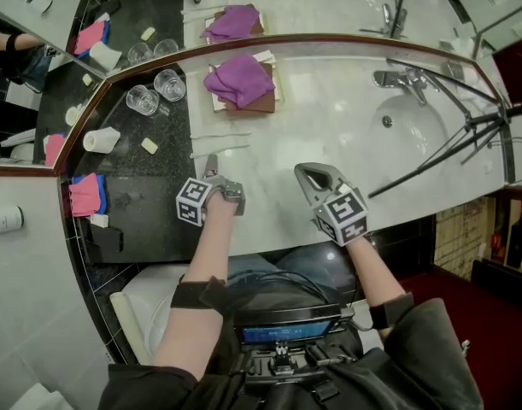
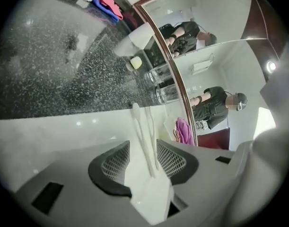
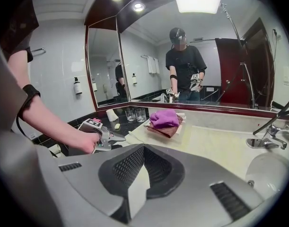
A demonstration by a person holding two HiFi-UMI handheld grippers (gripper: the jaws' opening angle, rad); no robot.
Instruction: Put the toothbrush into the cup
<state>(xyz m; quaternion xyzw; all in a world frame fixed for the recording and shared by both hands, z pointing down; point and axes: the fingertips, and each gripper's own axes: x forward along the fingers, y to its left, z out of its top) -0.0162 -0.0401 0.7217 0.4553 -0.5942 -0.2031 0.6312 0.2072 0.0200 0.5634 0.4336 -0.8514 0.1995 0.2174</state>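
Two white toothbrushes (image 1: 219, 150) lie side by side on the pale marble counter, just beyond my left gripper (image 1: 211, 164). In the left gripper view the jaws (image 2: 143, 142) stand open, and the toothbrush handles (image 2: 140, 126) run along the gap between the pads without being pressed. Two clear glass cups (image 1: 143, 99) (image 1: 169, 84) stand upright on the black granite at the back left; in the left gripper view the cups (image 2: 165, 93) are ahead, past the brush heads. My right gripper (image 1: 310, 172) hovers to the right over the marble, shut and empty (image 3: 143, 148).
A purple cloth (image 1: 237, 79) sits on a brown tray behind the toothbrushes. The sink (image 1: 410, 125) and faucet (image 1: 397, 79) are at the right, crossed by black tripod legs (image 1: 448, 148). A white roll (image 1: 100, 139), a small soap (image 1: 149, 145) and pink cloths (image 1: 85, 193) lie on the granite.
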